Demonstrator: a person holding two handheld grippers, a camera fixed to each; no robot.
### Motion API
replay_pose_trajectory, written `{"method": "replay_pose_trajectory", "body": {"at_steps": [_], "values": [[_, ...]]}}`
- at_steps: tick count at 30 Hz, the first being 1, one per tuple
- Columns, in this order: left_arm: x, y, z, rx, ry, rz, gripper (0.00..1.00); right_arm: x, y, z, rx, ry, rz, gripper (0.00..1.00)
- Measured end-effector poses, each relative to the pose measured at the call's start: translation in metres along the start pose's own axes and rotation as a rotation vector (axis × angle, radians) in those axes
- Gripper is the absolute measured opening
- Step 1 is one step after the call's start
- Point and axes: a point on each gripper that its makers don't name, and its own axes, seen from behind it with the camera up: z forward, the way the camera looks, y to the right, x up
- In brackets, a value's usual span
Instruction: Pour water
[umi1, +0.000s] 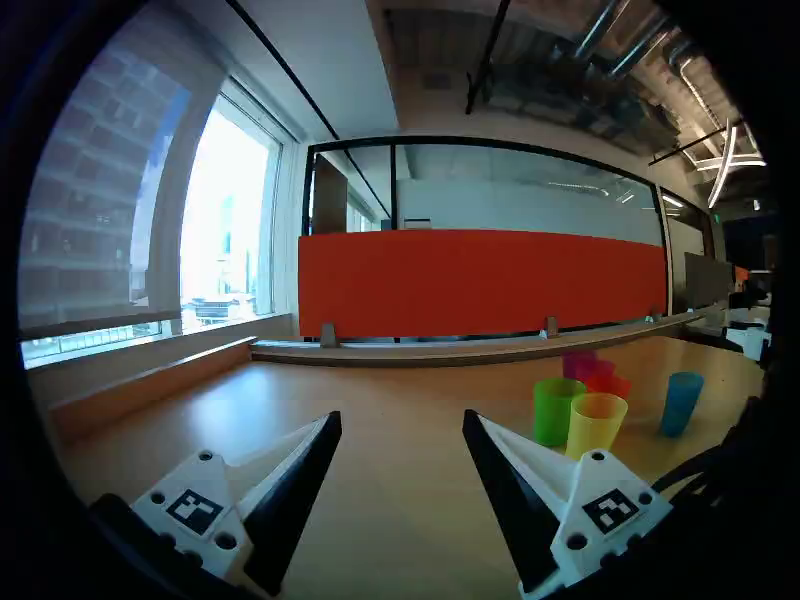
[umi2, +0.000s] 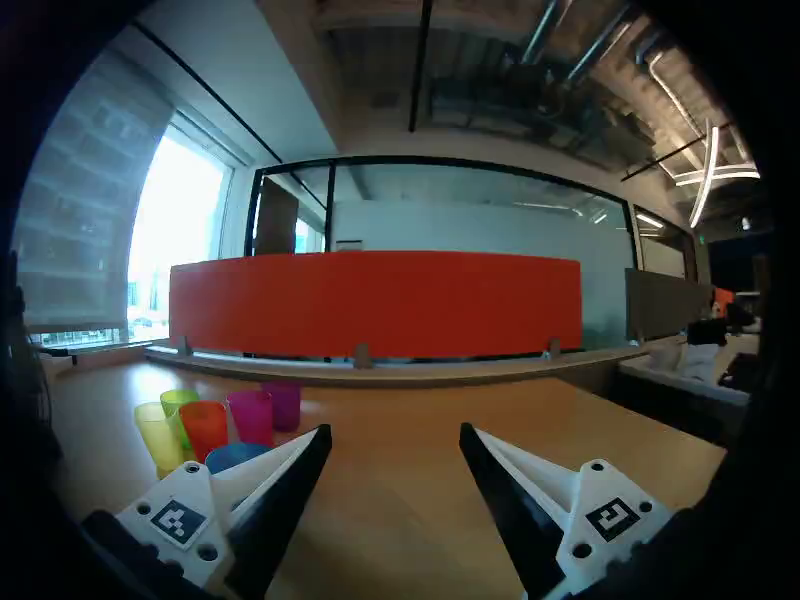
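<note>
Several plastic cups stand on a wooden table (umi1: 390, 480). In the left gripper view they sit to the right: a green cup (umi1: 555, 410), a yellow cup (umi1: 595, 424), an orange-red cup (umi1: 610, 385), a magenta cup (umi1: 578, 362) and a blue cup (umi1: 682, 402) apart from the rest. My left gripper (umi1: 400, 435) is open and empty, left of the cups. In the right gripper view the cups cluster at the left: yellow cup (umi2: 158, 434), orange cup (umi2: 205, 428), pink cup (umi2: 251, 416), purple cup (umi2: 285, 404), and a blue cup (umi2: 235, 457) partly behind the left finger. My right gripper (umi2: 395, 440) is open and empty.
An orange divider panel (umi1: 480, 282) runs along the table's far edge (umi2: 375, 303). Large windows (umi1: 225, 240) are at the left. Another desk with clutter (umi2: 700, 365) stands at the right.
</note>
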Motion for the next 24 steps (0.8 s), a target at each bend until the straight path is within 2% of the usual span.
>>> {"method": "replay_pose_trajectory", "body": {"at_steps": [6, 11, 16, 24], "values": [[0.016, 0.013, 0.004, -0.041, 0.009, -0.014, 0.9, 0.038, -0.003, -0.004, 0.006, 0.013, -0.032, 0.99], [0.041, 0.024, 0.011, -0.102, 0.002, -0.027, 0.9, 0.059, -0.002, -0.003, 0.005, 0.0, -0.052, 0.99], [0.067, 0.028, 0.018, -0.144, 0.004, 0.0, 0.9, 0.076, -0.005, -0.003, 0.021, -0.004, -0.045, 0.99], [0.08, 0.04, 0.024, -0.223, -0.011, 0.025, 0.9, 0.085, -0.011, -0.002, 0.052, -0.009, -0.044, 0.99]]}}
